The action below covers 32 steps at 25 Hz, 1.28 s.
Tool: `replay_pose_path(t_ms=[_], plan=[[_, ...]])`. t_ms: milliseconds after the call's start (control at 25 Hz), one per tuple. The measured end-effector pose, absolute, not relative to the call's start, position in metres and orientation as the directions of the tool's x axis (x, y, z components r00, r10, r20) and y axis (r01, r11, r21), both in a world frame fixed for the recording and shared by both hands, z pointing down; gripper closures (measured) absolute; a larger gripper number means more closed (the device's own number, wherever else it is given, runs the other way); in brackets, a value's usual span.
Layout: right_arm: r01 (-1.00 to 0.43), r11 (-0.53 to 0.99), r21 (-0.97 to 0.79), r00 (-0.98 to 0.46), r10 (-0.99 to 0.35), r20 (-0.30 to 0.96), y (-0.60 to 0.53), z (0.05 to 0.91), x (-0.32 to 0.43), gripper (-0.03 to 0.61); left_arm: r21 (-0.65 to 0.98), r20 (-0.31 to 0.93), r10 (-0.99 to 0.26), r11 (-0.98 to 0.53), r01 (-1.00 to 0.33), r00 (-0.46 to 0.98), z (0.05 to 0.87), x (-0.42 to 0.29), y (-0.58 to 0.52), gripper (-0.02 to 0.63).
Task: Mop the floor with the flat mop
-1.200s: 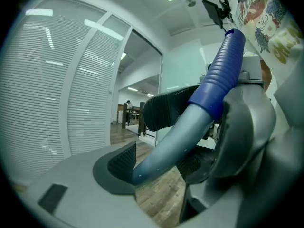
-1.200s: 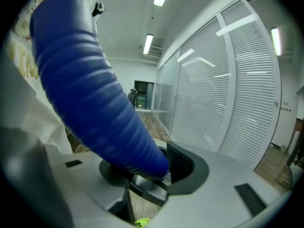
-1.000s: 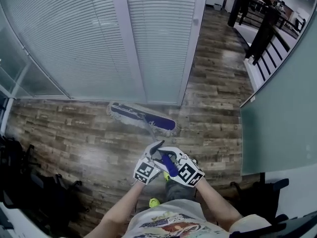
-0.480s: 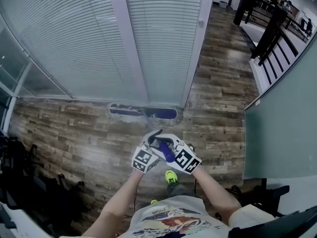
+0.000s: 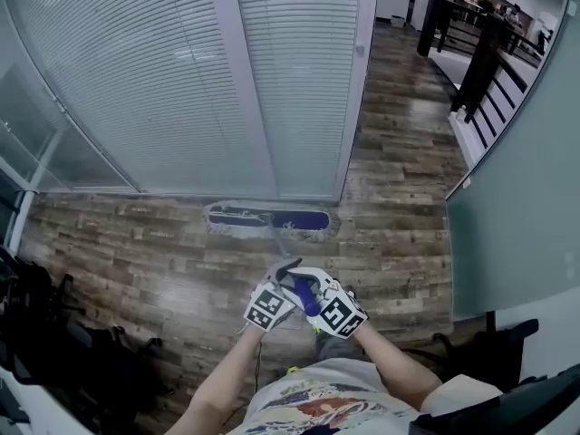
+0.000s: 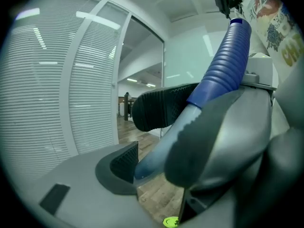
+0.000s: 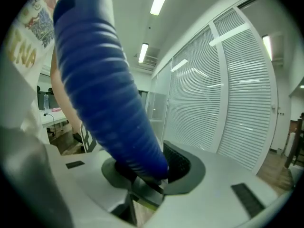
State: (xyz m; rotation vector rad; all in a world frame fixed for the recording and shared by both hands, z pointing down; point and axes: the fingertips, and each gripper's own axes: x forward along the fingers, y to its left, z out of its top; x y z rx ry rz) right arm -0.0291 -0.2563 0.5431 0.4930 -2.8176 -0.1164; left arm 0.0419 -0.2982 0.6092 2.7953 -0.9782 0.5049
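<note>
A printed shirt (image 5: 308, 408) fills the bottom edge of the head view, and both bare forearms reach forward from it. They meet over the floor, with the marker cubes side by side.

The right tongs (image 7: 148, 167) have just been closing. Their pads press on the lower end of the ribbed blue grip (image 7: 107, 94) of the flat mop (image 5: 268, 217). The left tongs (image 6: 148, 136) are just beyond, touching the right pair. They too have just been closing a little, though they stand wider. Their two dark pads clamp the pale shaft (image 6: 161, 141) right below the blue grip. So both pairs have hold of the one handle.

A yellow-green shoe (image 5: 292, 370) shows under the hands on the wooden plank floor (image 5: 136, 252).

From the tongs the shaft slants forward and down to the mop's head. The head is blue with a pale fringe and lies flat on the planks. It is parallel to a glass wall with closed blinds (image 5: 154, 80), near the foot of it but apart from it. That wall closes off the floor directly ahead.

At lower left, dark bags and chair parts (image 5: 63, 352) crowd the floor, well apart from the mop. At lower right stands a black chair (image 5: 494, 347) beside a frosted glass partition (image 5: 521, 179) that hems in the right side.

Between the blinds and the partition the planks run on as a corridor. A black railing (image 5: 485, 62) stands far up on its right.
</note>
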Motion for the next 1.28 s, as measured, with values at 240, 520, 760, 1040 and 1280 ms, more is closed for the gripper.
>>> replay_pose_path(t_ms=[240, 520, 760, 1040, 1280], plan=[[-0.333, 0.937, 0.109, -0.904, -0.350, 0.248, -0.137, 0.550, -0.048, 0.462, 0.026, 0.348, -0.564, -0.793, -0.609, 0.749, 0.612, 0.024, -0.178, 0.405], [-0.337, 0.937, 0.094, -0.901, -0.350, 0.257, -0.019, 0.549, -0.055, 0.462, 0.058, 0.369, -0.557, -0.785, -0.617, 0.744, 0.615, 0.014, -0.059, 0.403], [-0.323, 0.943, 0.082, -0.908, -0.333, 0.253, 0.048, 0.538, -0.034, 0.462, 0.078, 0.380, -0.563, -0.771, -0.633, 0.734, 0.607, 0.035, 0.007, 0.403], [-0.306, 0.951, 0.040, -0.921, -0.307, 0.238, 0.130, 0.541, 0.041, 0.462, 0.079, 0.418, -0.583, -0.741, -0.667, 0.697, 0.611, 0.105, 0.088, 0.400], [-0.249, 0.968, 0.023, -0.943, -0.247, 0.221, 0.213, 0.547, 0.117, 0.462, 0.071, 0.434, -0.625, -0.695, -0.716, 0.649, 0.624, 0.176, 0.167, 0.399]])
